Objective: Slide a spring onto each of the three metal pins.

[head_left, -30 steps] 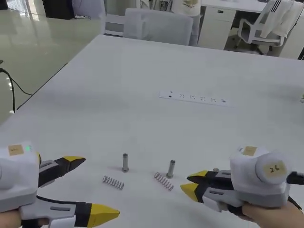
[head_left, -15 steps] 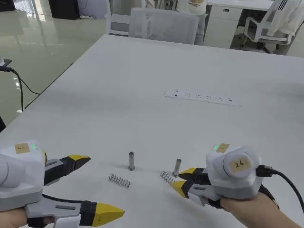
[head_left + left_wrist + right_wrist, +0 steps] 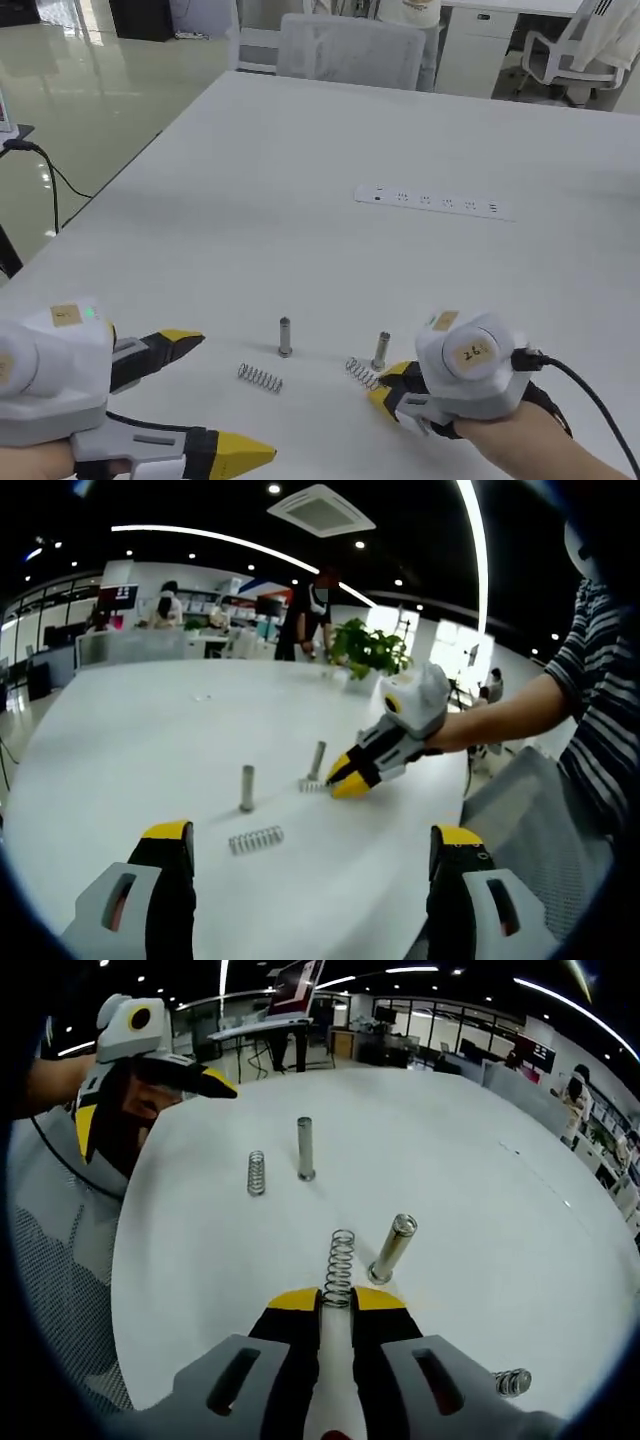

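The wide white table carries everything. My left yellow-tipped gripper hangs over its near edge, jaws spread wide and holding nothing. My right yellow-tipped gripper sits low by the short upright grey metal pin, jaws pinched on the near end of the small coiled steel-wire spring lying flat beside it. I judge the spring feather-light, squashy and quick to flick away, so I would grip the end coils gently.
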A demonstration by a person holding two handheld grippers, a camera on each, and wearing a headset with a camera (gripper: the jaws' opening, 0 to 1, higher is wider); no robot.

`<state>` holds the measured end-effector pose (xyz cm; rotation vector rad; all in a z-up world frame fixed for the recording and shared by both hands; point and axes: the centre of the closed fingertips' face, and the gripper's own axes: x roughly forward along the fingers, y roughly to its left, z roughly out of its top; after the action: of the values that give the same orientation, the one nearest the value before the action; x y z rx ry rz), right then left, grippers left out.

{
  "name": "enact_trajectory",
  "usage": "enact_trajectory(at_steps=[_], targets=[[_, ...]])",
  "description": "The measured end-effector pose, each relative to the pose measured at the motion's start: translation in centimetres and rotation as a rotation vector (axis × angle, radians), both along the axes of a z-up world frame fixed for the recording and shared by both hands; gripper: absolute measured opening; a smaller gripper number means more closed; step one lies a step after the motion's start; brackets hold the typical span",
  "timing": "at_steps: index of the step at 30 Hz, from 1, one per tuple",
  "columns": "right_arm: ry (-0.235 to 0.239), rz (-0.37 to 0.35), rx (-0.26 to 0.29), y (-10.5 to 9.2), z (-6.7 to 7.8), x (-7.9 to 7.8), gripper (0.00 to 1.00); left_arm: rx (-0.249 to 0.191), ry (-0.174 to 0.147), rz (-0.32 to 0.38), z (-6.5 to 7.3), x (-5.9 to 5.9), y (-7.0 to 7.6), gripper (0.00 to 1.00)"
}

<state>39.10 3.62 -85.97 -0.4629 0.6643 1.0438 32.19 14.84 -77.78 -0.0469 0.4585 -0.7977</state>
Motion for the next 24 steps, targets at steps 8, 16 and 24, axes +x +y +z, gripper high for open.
enact_trajectory(at_steps=[8,16,24], targets=[[0.017,0.021,0.023,-0.2,0.5,-0.7,0.08,0.002,0.007,-0.020,-0.3,-0.4,-0.6,0.94],[0.006,0.074,0.034,-1.3,2.0,-2.2,0.08,-0.002,0.010,-0.054,-0.3,-0.4,-1.7,0.92],[-0.040,0.160,0.027,-2.2,3.7,-3.3,0.08,-0.005,0.011,-0.109,-0.3,-0.4,-3.6,0.88]])
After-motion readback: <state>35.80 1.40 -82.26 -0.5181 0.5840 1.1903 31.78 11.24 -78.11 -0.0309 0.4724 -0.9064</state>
